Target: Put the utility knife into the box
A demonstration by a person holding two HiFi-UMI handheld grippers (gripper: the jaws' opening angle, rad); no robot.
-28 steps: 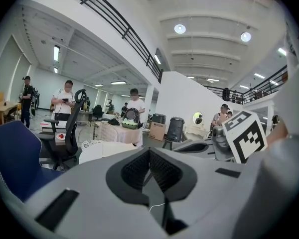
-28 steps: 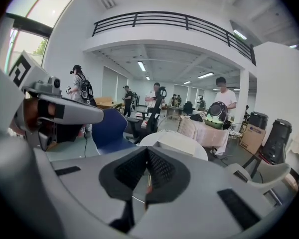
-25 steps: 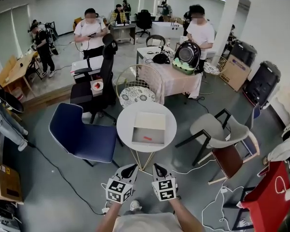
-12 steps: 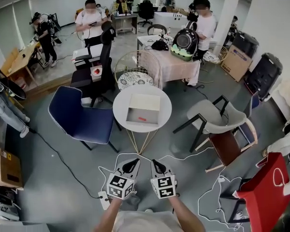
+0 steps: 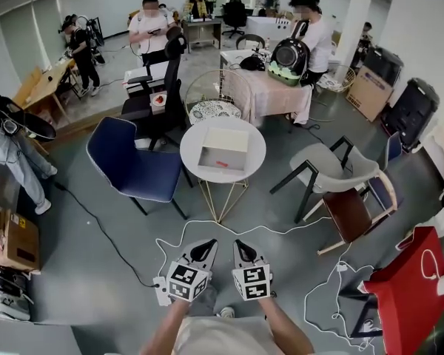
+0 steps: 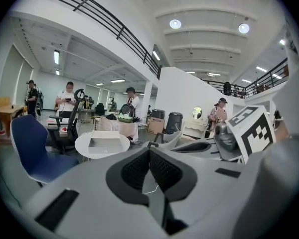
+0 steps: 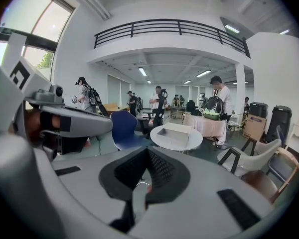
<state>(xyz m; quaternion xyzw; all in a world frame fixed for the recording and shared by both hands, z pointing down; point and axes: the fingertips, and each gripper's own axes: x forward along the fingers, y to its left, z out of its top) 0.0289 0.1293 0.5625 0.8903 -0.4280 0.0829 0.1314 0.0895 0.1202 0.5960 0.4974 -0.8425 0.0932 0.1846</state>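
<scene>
Beside the table's left edge stands a blue chair (image 5: 133,167). On the round table (image 5: 192,148) sits the open box (image 5: 231,140), with the red knife (image 5: 222,164) lying inside near its front wall. A grey chair (image 5: 331,170) stands to the right. Well short of the table, the left gripper (image 5: 204,248) and right gripper (image 5: 240,248) hang side by side, each with its jaws pressed together on nothing.

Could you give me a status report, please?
Left gripper, right gripper shut, empty. Small red utility knife inside open beige box on round white table. White floor cable ahead.
</scene>
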